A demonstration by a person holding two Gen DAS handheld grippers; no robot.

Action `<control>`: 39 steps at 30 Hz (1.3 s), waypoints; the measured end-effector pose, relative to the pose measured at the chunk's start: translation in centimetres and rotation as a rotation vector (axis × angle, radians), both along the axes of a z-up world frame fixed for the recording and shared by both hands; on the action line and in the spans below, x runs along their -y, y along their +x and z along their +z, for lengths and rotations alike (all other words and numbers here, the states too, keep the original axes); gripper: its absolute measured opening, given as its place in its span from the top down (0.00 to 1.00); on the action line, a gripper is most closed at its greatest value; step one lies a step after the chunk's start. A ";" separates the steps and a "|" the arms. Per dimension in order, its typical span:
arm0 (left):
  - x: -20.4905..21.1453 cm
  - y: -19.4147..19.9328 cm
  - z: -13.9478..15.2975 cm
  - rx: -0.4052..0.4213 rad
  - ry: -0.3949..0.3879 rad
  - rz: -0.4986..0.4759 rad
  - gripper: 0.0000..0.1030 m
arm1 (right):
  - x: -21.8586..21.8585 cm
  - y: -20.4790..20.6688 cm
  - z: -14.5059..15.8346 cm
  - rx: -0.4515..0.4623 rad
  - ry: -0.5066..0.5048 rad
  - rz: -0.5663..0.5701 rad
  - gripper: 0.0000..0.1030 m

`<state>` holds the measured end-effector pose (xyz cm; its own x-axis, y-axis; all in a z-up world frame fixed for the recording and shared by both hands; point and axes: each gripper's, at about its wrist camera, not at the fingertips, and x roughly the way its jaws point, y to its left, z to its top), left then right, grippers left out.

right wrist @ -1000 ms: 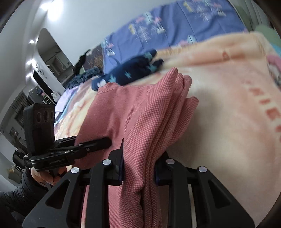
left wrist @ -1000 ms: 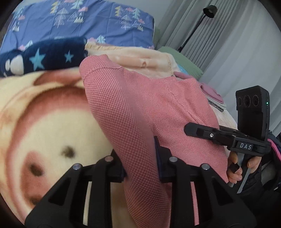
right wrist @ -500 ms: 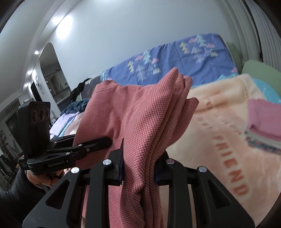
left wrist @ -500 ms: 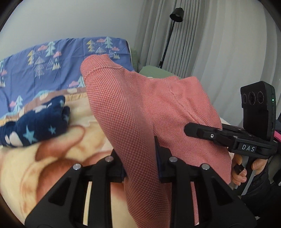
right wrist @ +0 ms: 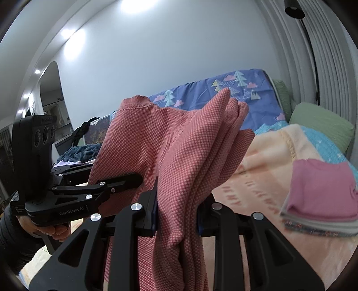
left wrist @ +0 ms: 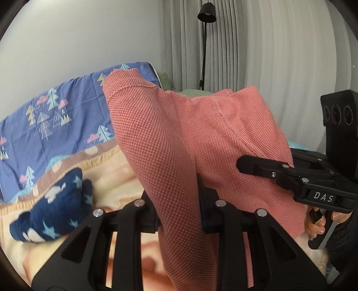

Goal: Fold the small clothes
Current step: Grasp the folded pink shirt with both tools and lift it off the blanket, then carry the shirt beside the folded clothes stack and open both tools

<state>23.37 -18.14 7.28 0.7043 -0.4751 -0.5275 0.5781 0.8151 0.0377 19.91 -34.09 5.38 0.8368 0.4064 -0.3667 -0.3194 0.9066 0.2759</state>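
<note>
Over the last second both hands had carried the coral-red garment up off the peach blanket, so where the left wrist view had earlier been filled with blanket print it now took in the wall, the grey curtain and the floor lamp. The left gripper was pinching a thick fold of the cloth between its pads, and the right gripper was clamped on another bunched fold, the garment hanging in the air between them. That suggested the piece was being lifted to shake out or reposition before a fold, not laid flat yet. The left view alone showed the navy star-print item lying on the blanket; only the right view showed the pink folded stack and the green pillow, a likely place to set this one down
</note>
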 end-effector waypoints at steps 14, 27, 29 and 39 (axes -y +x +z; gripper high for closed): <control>3.1 8.2 -0.6 0.052 0.095 0.042 0.75 | 2.3 7.8 -0.9 -0.009 -0.009 -0.079 0.75; 3.7 14.6 -2.9 0.055 0.146 0.081 0.75 | 1.9 14.6 -2.8 -0.045 -0.060 -0.100 0.75; 3.8 15.4 -3.3 0.054 0.156 0.085 0.75 | 1.9 15.3 -3.1 -0.050 -0.053 -0.104 0.75; 5.0 17.0 -5.1 0.089 0.198 0.109 0.74 | 1.6 16.7 -4.6 -0.033 -0.096 -0.138 0.75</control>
<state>40.39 -23.16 2.16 0.7935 -0.2874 -0.5364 0.4747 0.8439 0.2500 36.56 -35.68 0.80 0.8692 0.2505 -0.4263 -0.1826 0.9638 0.1941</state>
